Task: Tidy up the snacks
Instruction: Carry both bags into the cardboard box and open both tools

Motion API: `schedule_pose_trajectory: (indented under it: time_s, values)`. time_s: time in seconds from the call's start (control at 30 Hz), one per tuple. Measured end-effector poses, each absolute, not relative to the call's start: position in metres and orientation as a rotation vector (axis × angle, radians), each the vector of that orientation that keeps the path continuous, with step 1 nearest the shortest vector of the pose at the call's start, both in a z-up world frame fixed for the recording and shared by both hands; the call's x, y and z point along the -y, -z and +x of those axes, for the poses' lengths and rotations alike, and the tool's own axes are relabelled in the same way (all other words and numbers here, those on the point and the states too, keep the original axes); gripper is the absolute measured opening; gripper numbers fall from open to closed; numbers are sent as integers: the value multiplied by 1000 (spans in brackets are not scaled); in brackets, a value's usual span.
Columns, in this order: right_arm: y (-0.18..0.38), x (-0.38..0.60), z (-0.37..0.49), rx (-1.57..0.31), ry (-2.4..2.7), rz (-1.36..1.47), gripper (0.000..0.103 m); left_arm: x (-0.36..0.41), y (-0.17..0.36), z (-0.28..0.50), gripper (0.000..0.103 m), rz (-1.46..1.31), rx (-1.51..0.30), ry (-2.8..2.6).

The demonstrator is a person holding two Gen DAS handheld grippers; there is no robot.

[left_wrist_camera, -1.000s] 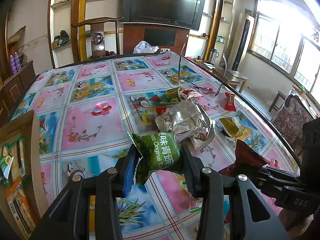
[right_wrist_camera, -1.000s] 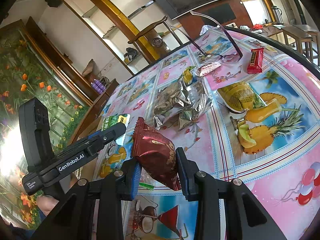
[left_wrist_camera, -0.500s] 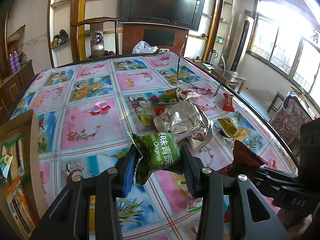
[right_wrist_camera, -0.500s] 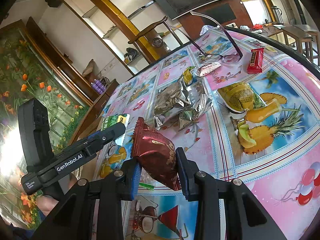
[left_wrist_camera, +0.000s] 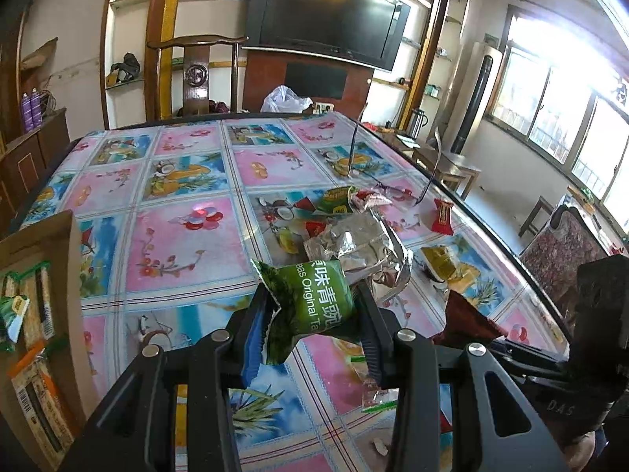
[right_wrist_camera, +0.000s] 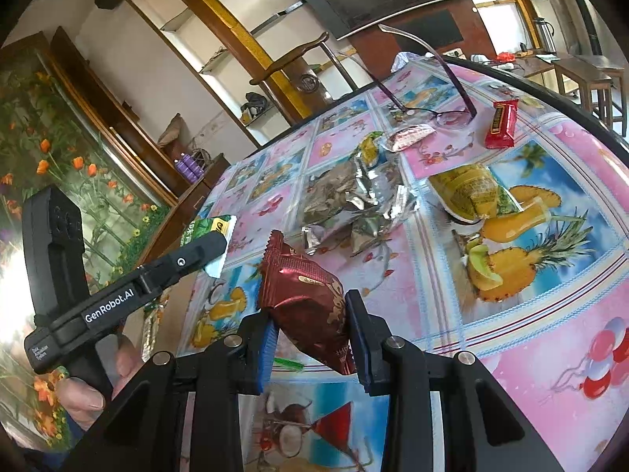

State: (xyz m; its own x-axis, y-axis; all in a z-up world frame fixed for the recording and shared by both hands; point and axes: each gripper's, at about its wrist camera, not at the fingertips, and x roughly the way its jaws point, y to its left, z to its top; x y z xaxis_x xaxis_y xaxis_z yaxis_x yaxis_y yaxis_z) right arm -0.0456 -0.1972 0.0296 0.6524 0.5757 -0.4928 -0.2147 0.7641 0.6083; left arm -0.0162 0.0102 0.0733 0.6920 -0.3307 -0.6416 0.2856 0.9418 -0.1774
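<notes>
My left gripper (left_wrist_camera: 310, 314) is shut on a green snack packet (left_wrist_camera: 310, 299) and holds it above the patterned tablecloth (left_wrist_camera: 184, 244). My right gripper (right_wrist_camera: 312, 326) is shut on a dark red snack packet (right_wrist_camera: 306, 295), also held above the table. The red packet shows at the right of the left wrist view (left_wrist_camera: 468, 322). The left gripper with the green packet shows at the left of the right wrist view (right_wrist_camera: 200, 244). A cardboard box (left_wrist_camera: 43, 314) with several snacks in it stands at the left table edge.
On the table lie a crumpled silver bag (left_wrist_camera: 365, 251), a yellow-green packet (right_wrist_camera: 471, 192), a small red bar (right_wrist_camera: 501, 124), a small red-and-white packet (right_wrist_camera: 409, 135), a green-yellow packet (left_wrist_camera: 334, 200) and a pair of glasses (right_wrist_camera: 452, 118). A wooden chair (left_wrist_camera: 196, 74) stands at the far side.
The left gripper with the green packet has drifted slightly right and forward; the box at the left shows less. The right gripper has barely moved.
</notes>
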Motion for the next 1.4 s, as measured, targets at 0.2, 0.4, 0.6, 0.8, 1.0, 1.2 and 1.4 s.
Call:
schedule_pose_trajectory:
  time_s: [0.2, 0.4, 0.6, 0.8, 1.0, 1.2, 1.4]
  values:
    - [-36, 178, -52, -731, -516, 506, 36, -37, -83, -31, 41, -105, -712, 324]
    - [-43, 158, -56, -727, -565, 479, 36, -75, -97, -52, 41, -137, -670, 275]
    - [-48, 140, -59, -730, -605, 454, 36, -118, -110, -71, 41, -165, -625, 201]
    - [-61, 119, -56, -730, -657, 433, 36, -170, -109, -85, 41, -222, -610, 116]
    - [-71, 76, -49, -763, -759, 412, 36, -224, -93, -100, 41, -273, -626, 8]
    - [-74, 11, -43, -824, -885, 370, 36, -261, -69, -112, 41, -319, -657, -47]
    - [-57, -50, -42, -895, -948, 299, 36, -276, -44, -112, 41, -354, -708, -61]
